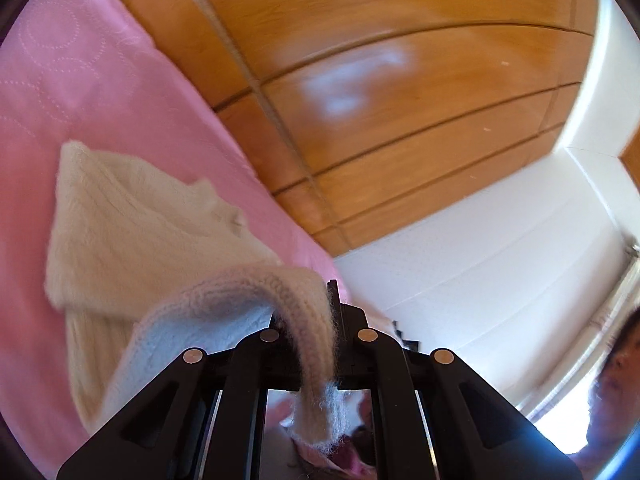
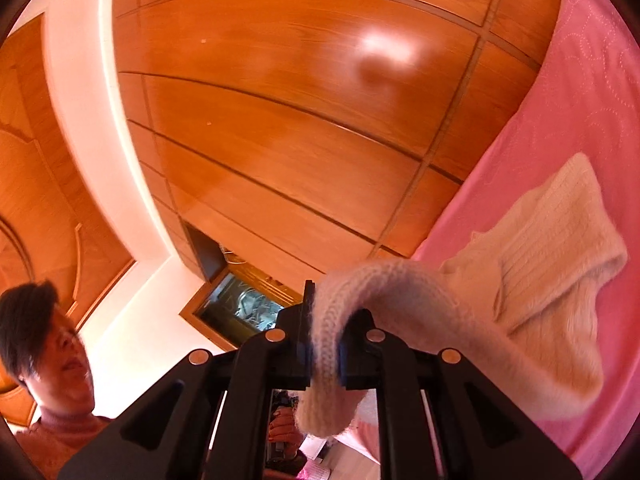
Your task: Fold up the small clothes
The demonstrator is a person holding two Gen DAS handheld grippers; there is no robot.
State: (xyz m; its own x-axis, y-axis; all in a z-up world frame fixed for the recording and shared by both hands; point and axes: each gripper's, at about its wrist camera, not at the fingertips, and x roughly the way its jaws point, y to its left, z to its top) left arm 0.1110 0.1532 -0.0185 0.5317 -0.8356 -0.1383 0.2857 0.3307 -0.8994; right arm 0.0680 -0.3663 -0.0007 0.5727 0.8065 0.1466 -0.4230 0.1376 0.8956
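Both tongs, left (image 1: 316, 332) and right (image 2: 324, 344), clamped on sweater (image 1: 132, 232) edge: carry level, forward over bed (image 1: 80, 80), corners matched.

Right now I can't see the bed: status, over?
Left tongs shut on cream knit sweater. Right tongs shut on it too. Far part lies on pink bedspread. Nothing in the way.

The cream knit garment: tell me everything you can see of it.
The cream knit garment looks like fuzzy, ribbed wool. Most of it lies on the pink bedspread, one layer folded over another. Two thick knitted parts rise off the bed: the left gripper is shut on one, the right gripper on the other, each end hanging loose past the jaws.
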